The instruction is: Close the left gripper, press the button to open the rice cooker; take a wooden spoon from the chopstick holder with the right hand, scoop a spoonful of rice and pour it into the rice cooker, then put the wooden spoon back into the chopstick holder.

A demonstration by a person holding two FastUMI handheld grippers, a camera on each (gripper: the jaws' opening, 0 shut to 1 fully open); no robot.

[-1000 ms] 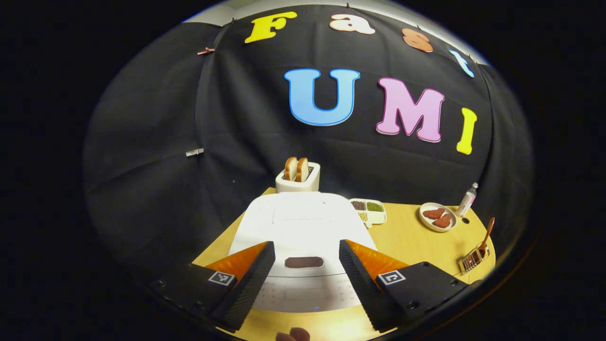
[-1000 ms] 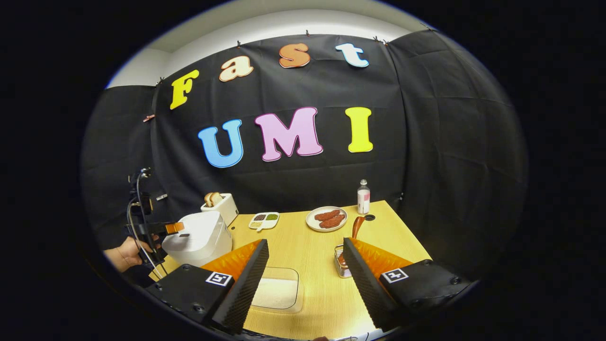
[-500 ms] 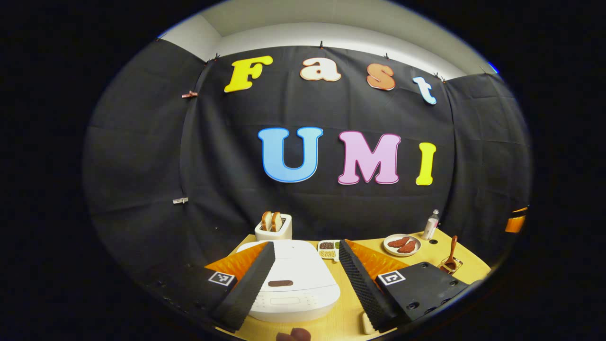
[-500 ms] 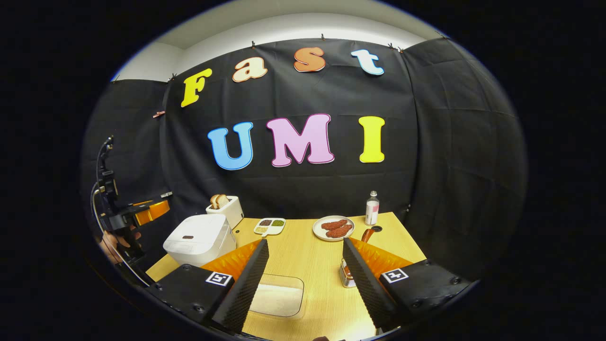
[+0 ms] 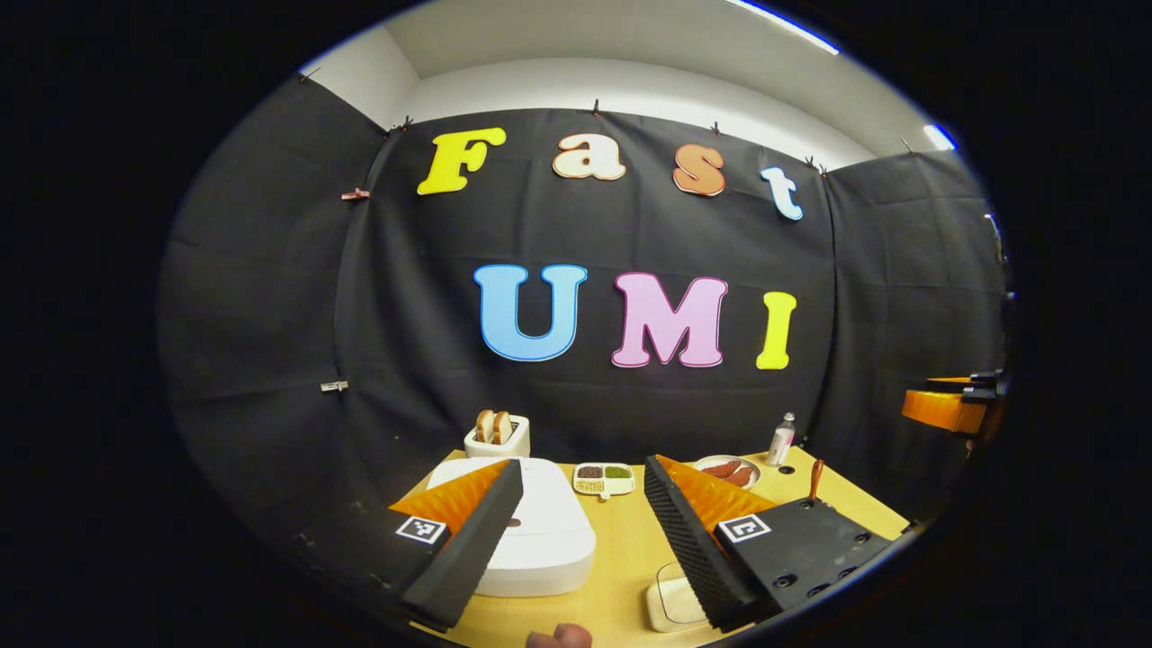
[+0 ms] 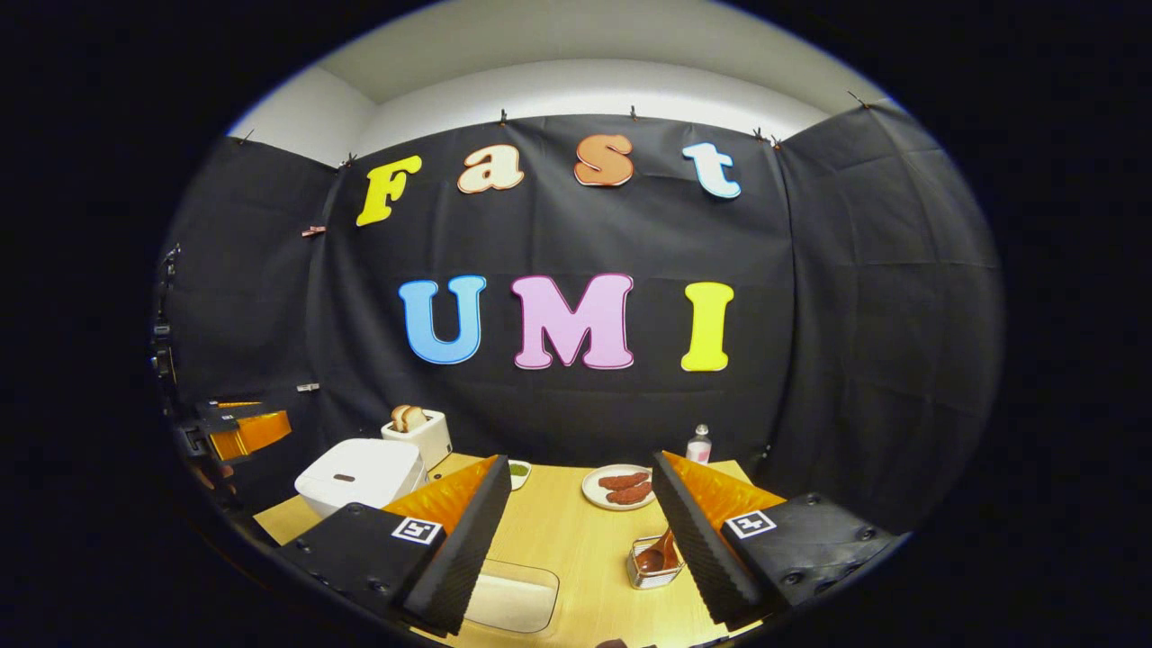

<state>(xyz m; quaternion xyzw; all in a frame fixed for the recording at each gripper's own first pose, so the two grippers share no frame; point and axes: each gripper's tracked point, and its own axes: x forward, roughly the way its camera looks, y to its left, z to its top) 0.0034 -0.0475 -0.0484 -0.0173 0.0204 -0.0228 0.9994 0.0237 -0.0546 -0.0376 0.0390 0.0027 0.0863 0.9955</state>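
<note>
Spoon (image 6: 660,551) bowl-down in holder (image 6: 650,570), handle tilted up-right; both grippers (image 5: 576,531) (image 6: 576,531) spread, empty.

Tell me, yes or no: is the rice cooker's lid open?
No, the rice cooker sits with its white lid flat and shut on the table.

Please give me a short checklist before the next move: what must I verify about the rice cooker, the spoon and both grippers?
1. Rice cooker lid shut, button not yet pressed: ok.
2. Left gripper closed for pressing: not ok, fingers apart.
3. Left gripper over the button: not ok, held above the table.
4. Wooden spoon in chopstick holder: ok.
5. Right gripper open and empty: ok.
6. Rice in the clear tray: ok.
</note>
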